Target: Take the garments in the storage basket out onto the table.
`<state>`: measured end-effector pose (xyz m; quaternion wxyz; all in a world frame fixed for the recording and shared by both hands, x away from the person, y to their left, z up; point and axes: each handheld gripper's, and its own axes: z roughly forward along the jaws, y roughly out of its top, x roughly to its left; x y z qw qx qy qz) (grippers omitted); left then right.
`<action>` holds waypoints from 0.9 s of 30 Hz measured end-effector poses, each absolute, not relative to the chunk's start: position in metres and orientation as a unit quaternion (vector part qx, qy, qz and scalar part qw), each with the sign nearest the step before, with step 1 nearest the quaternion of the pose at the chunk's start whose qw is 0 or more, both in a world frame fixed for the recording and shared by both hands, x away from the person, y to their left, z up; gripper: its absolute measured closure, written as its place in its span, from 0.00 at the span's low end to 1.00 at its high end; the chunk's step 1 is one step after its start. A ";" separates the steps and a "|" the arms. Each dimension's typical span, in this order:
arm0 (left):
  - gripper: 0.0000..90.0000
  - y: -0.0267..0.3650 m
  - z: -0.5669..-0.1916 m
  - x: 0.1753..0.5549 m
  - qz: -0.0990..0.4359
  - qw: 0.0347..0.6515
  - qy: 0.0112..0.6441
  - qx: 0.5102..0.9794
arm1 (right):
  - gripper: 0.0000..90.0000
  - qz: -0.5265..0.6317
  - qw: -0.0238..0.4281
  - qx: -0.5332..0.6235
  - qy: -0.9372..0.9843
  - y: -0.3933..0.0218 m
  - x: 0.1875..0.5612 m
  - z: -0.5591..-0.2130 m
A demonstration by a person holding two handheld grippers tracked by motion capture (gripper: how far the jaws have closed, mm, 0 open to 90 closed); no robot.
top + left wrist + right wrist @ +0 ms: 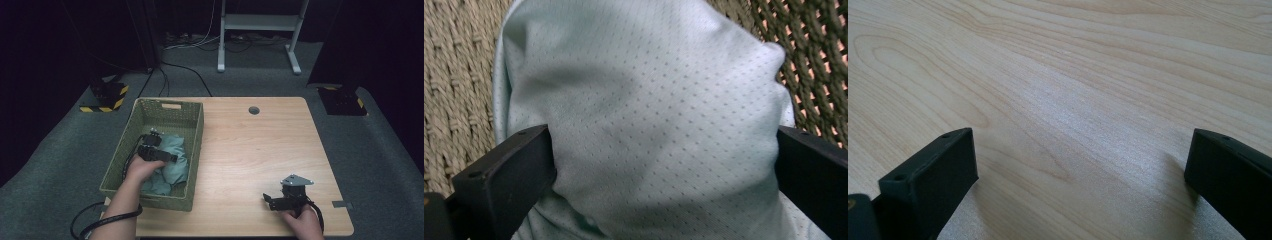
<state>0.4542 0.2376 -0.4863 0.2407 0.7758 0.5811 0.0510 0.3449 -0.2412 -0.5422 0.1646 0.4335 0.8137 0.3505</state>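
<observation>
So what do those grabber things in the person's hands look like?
Both are black. The left gripper and the right gripper each end in two flat, blocky black jaws with small screw holes. The right one carries a grey three-cornered plate on top. A black cable trails from the left one. The forearms are bare, no sleeves.

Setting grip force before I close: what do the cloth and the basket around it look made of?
The cloth looks like thin, soft, matte pale-green knit, probably synthetic: tiny regular pinholes and smooth folds bulging between the left claw jaws. The basket looks woven from twisted cord or paper rope, olive-green, with an open lattice wall; the fibre is uncertain.
</observation>
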 end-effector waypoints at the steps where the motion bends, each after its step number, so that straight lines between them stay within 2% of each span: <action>1: 0.00 0.237 -0.487 0.454 0.050 0.237 0.581 0.777 | 0.00 0.351 0.165 0.434 0.814 -0.241 0.345 -0.542; 16: 0.03 0.234 -0.501 0.456 0.006 0.212 0.589 0.780 | 0.00 0.353 0.162 0.432 0.814 -0.242 0.344 -0.542; 23: 0.11 0.233 -0.501 0.455 0.006 0.215 0.580 0.785 | 0.00 0.351 0.163 0.431 0.815 -0.241 0.344 -0.542; 27: 0.24 0.232 -0.499 0.454 0.001 0.217 0.576 0.788 | 0.00 0.351 0.164 0.430 0.815 -0.241 0.344 -0.542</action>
